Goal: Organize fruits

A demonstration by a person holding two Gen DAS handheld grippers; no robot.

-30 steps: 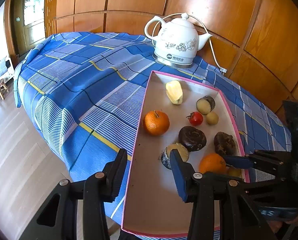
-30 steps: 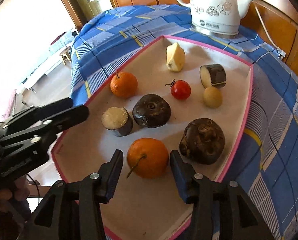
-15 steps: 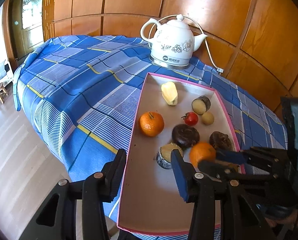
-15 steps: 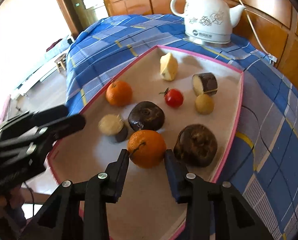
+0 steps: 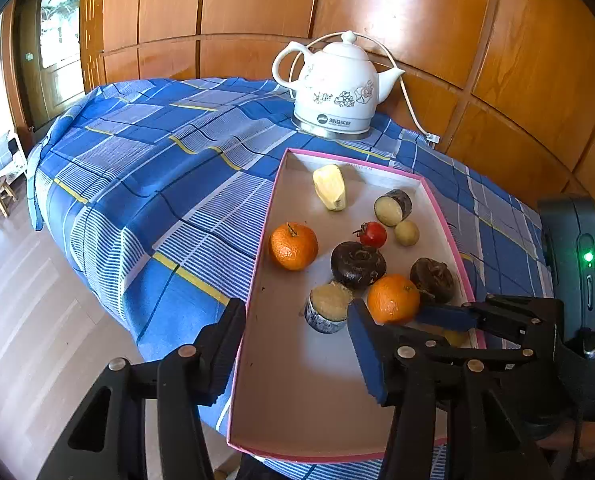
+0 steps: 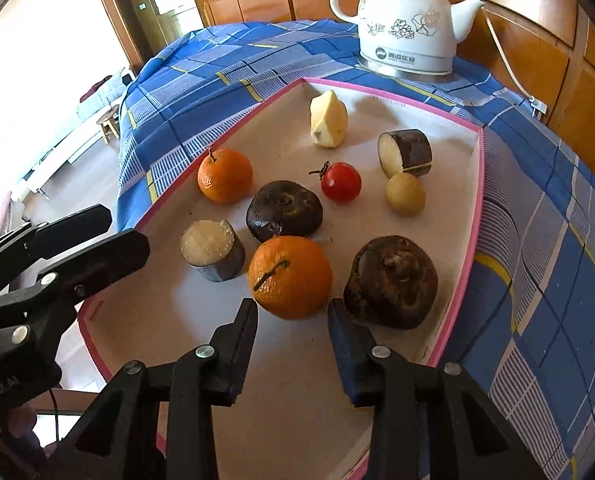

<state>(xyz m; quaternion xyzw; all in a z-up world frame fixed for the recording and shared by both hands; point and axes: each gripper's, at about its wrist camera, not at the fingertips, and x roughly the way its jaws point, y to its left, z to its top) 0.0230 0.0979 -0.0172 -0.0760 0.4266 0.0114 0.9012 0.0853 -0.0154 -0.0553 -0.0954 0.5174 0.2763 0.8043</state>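
Since a second ago the near orange point(image 6: 290, 276) had shifted forward until it overlapped the dark round fruit point(image 6: 283, 210) ahead of it, and the right gripper point(image 6: 291, 312) had narrowed from a loose straddle to a pinch, its blue-padded fingertips point(image 6: 335, 316) pressed on the orange's near flanks. The left gripper point(image 5: 295, 320) had kept its wide gap and held nothing.

The blue checked tablecloth point(image 5: 157, 200) stretched ahead and to the left of the left gripper, whose left finger hung over the cloth while its right finger hung over the tray. The pink-rimmed tray point(image 5: 263, 248) ran forward from under both grippers, its left wall passing between the left gripper's fingers. The white kettle point(image 6: 407, 28) stood on the cloth beyond the tray's far end, well ahead of the right gripper.

Just right of the right gripper's right finger sat a second dark fruit point(image 6: 391, 280), close beside the held orange. Ahead and left of the right gripper lay the far orange point(image 6: 225, 176), apart from the others. A cut purple-skinned piece point(image 6: 213, 250) stood just left of the held orange, pale face up. Farther ahead lay a pale wedge point(image 6: 329, 120) and, to its right, another cut piece point(image 6: 405, 152) on its side. The small yellow fruit point(image 6: 405, 194) touched that piece, with the cherry tomato point(image 6: 341, 182) near its left
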